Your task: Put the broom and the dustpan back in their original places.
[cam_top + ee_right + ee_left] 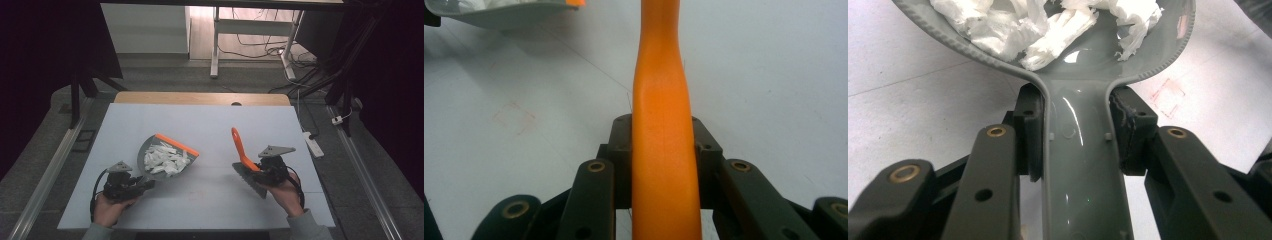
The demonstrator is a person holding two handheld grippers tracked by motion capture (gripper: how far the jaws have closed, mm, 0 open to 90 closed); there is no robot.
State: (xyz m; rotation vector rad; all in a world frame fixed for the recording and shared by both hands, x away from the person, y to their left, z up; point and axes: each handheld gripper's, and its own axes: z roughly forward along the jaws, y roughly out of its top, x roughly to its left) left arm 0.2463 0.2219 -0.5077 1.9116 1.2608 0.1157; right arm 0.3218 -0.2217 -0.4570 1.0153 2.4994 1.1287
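Observation:
A grey dustpan (167, 159) with an orange lip holds a heap of white paper scraps (164, 159). My left gripper (141, 183) is shut on the dustpan's grey handle (1083, 165), with the scraps (1048, 30) just beyond the jaws. A hand brush (245, 160) with an orange handle and grey bristle head stands tilted at the right. My right gripper (260, 171) is shut on that orange handle (664, 150), which runs up and away between the jaws. The dustpan's edge (499, 15) is at the top left of the right gripper view.
A white sheet (210, 125) covers the table, whose wooden far edge (200, 97) is bare. Faint red square marks (516, 117) lie on the sheet between the two tools. Desk legs and cables (260, 45) stand on the floor beyond.

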